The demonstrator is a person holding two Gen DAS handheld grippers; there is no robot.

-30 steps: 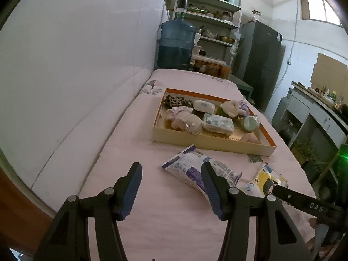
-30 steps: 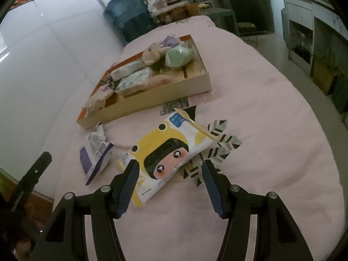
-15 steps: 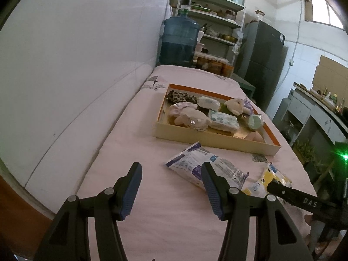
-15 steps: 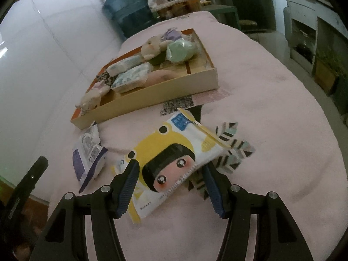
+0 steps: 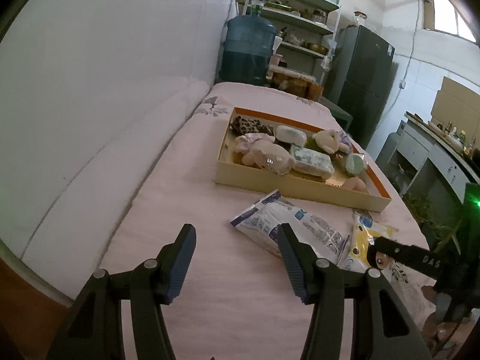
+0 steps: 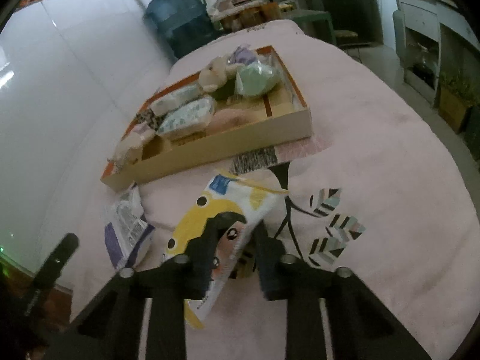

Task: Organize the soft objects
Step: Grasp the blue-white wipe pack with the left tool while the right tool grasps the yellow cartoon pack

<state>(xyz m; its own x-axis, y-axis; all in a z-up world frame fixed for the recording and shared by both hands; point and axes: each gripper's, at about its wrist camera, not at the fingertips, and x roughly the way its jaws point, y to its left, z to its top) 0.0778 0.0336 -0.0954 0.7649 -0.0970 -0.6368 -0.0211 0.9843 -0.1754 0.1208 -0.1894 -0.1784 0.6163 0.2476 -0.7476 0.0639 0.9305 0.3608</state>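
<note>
A yellow cartoon-face wipe pack [image 6: 210, 210] lies on the pink bedspread in front of the cardboard tray [image 6: 228, 144]. My right gripper [image 6: 237, 228] has its jaws closing, the pack's near end is pinched between them, and its edge is tipped up. A purple-and-white pack [image 5: 285, 222] lies flat just left of the yellow pack [image 5: 361, 240]. My left gripper [image 5: 237, 255] hovers open over bare bedspread, with the purple pack beyond its right finger. The tray [image 5: 300, 190] holds plush toys, wipe packs, a green bag and a leopard cloth.
A white tiled wall runs along the bed's left side. A blue water bottle [image 5: 247, 51], shelves and a dark fridge [image 5: 363, 75] stand past the bed's far end. A grey cabinet [image 5: 435, 162] is to the right.
The right gripper's jaws went from wide apart to pinched on the yellow pack, and the pack's near end tipped up. The left gripper barely shifted.
</note>
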